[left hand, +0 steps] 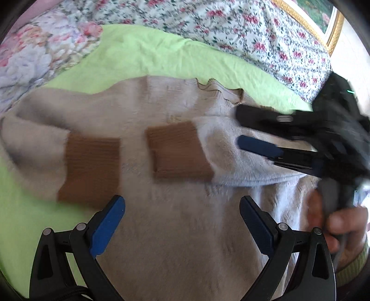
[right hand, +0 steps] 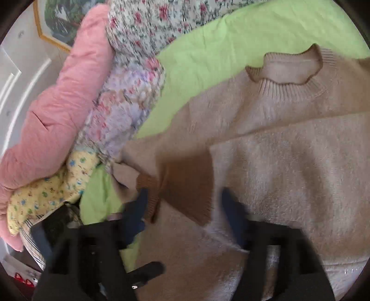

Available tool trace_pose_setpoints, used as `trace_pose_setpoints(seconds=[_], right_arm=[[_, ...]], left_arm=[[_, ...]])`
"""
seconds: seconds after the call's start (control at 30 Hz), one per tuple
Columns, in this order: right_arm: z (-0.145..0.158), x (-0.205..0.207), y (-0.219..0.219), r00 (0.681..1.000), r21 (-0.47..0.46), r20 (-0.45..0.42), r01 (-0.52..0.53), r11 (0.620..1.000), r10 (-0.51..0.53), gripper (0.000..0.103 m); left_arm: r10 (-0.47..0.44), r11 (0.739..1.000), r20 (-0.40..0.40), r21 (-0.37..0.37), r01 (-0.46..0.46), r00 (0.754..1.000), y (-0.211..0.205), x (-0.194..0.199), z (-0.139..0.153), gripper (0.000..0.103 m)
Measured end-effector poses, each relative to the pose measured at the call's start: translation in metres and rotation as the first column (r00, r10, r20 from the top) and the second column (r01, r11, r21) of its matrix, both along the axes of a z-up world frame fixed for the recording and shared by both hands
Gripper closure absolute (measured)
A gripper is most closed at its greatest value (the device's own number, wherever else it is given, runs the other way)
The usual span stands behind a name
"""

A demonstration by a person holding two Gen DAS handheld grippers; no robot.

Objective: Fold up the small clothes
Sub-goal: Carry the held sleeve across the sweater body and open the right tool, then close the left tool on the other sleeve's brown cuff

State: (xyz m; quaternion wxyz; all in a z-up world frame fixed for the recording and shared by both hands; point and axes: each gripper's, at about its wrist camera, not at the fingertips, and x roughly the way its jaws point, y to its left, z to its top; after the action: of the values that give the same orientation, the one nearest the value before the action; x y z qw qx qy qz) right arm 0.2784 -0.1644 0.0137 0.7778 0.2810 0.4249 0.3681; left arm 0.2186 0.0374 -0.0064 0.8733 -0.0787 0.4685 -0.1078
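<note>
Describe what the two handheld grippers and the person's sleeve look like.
Both are black plastic frames with silver pivot pins. The left gripper carries blue ribbed finger pads; the right gripper shows one blue pad and a small green light. The sleeve has a green ribbed cuff.

Lime-green sheet (left hand: 148, 53) spread over a bed, small-flowered quilt (left hand: 231, 25) bunched along its far edge, pastel floral cover (right hand: 120, 101) beside it, pink padded quilt (right hand: 55, 111) — against a white panelled wall (right hand: 16, 76), gilt-framed picture (left hand: 323, 20) hanging above, soft daylight.
</note>
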Motion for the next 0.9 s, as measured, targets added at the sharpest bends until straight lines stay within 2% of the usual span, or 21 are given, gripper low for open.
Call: trace_pose_setpoints(seconds=[0.13, 0.23, 0.3, 0.33, 0.37, 0.4, 0.43, 0.47, 0.57, 0.63, 0.73, 0.8, 0.9], right_arm=[[0.013, -0.019, -0.038, 0.996, 0.029, 0.035, 0.076, 0.997, -0.077, 0.031], [0.019, -0.039, -0.068, 0.989, 0.032, 0.061, 0.135, 0.99, -0.137, 0.031], [0.021, -0.053, -0.091, 0.977, 0.033, 0.073, 0.199, 0.979, -0.201, 0.031], [0.021, -0.058, -0.1, 0.971, 0.034, 0.076, 0.226, 0.974, -0.228, 0.031], [0.02, -0.063, -0.114, 0.96, 0.039, 0.08, 0.267, 0.963, -0.269, 0.031], [0.019, -0.066, -0.123, 0.953, 0.041, 0.078, 0.292, 0.956, -0.294, 0.031], [0.018, -0.066, -0.133, 0.944, 0.042, 0.073, 0.318, 0.947, -0.321, 0.031], [0.017, -0.067, -0.144, 0.935, 0.041, 0.066, 0.346, 0.937, -0.348, 0.031], [0.014, -0.068, -0.174, 0.908, 0.019, 0.055, 0.416, 0.909, -0.416, 0.031], [0.012, -0.067, -0.191, 0.89, 0.002, 0.055, 0.453, 0.892, -0.452, 0.031], [0.006, -0.062, -0.21, 0.859, -0.052, 0.063, 0.511, 0.858, -0.508, 0.031], [-0.001, -0.054, -0.222, 0.835, -0.102, 0.051, 0.55, 0.829, -0.548, 0.031], [-0.006, -0.042, -0.231, 0.816, -0.157, 0.068, 0.578, 0.801, -0.575, 0.031]], left_arm=[[0.02, 0.999, -0.07, -0.039, -0.023, 0.997, -0.005, 0.034, -0.018, 0.003], [0.058, 0.995, -0.057, -0.074, -0.062, 0.997, -0.004, 0.049, -0.017, 0.004], [0.066, 0.99, -0.044, -0.12, -0.071, 0.997, -0.004, 0.058, -0.015, 0.009], [0.065, 0.989, -0.039, -0.132, -0.069, 0.997, -0.006, 0.06, -0.015, 0.024], [0.061, 0.989, -0.034, -0.132, -0.065, 0.998, -0.008, 0.063, -0.016, 0.051], [0.055, 0.991, -0.037, -0.12, -0.059, 0.998, -0.011, 0.066, -0.017, 0.068], [0.046, 0.991, -0.043, -0.121, -0.051, 0.998, -0.012, 0.068, -0.018, 0.097], [0.041, 0.99, -0.041, -0.133, -0.046, 0.998, -0.011, 0.067, -0.015, 0.097], [0.071, 0.987, 0.075, -0.15, -0.059, 0.995, 0.006, 0.048, 0.011, 0.098], [0.101, 0.985, 0.109, -0.151, -0.084, 0.989, 0.021, 0.043, 0.016, 0.098], [0.145, 0.985, 0.07, -0.106, -0.138, 0.987, 0.036, 0.049, 0.007, 0.098], [0.17, 0.978, 0.069, -0.131, -0.16, 0.983, 0.045, 0.052, 0.006, 0.098], [0.184, 0.975, 0.068, -0.137, -0.173, 0.981, 0.049, 0.055, 0.005, 0.098]])
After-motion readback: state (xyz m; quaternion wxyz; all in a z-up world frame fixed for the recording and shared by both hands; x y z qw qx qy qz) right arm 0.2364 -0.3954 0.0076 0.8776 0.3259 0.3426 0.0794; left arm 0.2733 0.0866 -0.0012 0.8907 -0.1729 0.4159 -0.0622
